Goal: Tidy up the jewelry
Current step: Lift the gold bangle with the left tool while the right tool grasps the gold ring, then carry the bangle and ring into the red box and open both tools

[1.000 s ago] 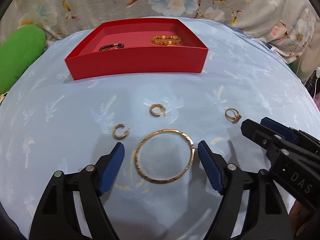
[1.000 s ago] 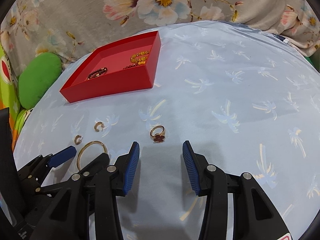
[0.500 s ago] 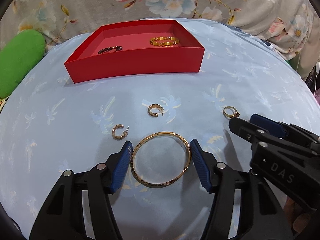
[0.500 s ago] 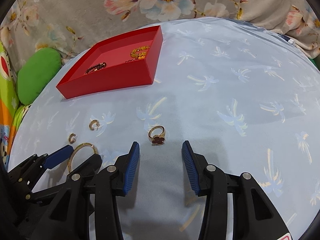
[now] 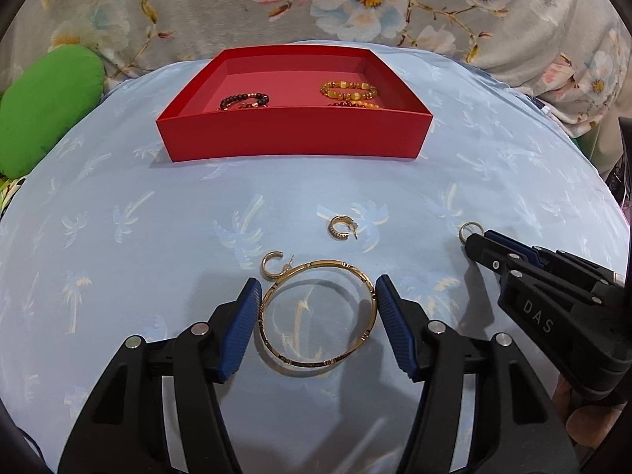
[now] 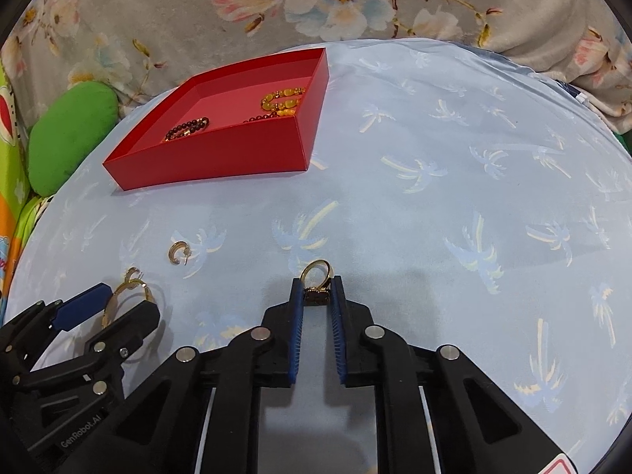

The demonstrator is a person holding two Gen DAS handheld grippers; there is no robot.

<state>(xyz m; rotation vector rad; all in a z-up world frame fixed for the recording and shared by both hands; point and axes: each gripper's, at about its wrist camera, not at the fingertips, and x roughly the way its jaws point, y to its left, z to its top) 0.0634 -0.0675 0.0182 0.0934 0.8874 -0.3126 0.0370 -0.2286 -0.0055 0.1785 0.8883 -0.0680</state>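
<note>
My right gripper pinches the ring off the cloth, bound for the red tray; my left gripper straddles the gold bangle, pads wide, ready to close.

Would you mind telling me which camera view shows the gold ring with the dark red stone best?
The right wrist view: the gold ring with the dark red stone sits centred between the right gripper fingers, which have closed on it. In the left wrist view only its gold band peeks past the right gripper tip; the stone is hidden.
</note>
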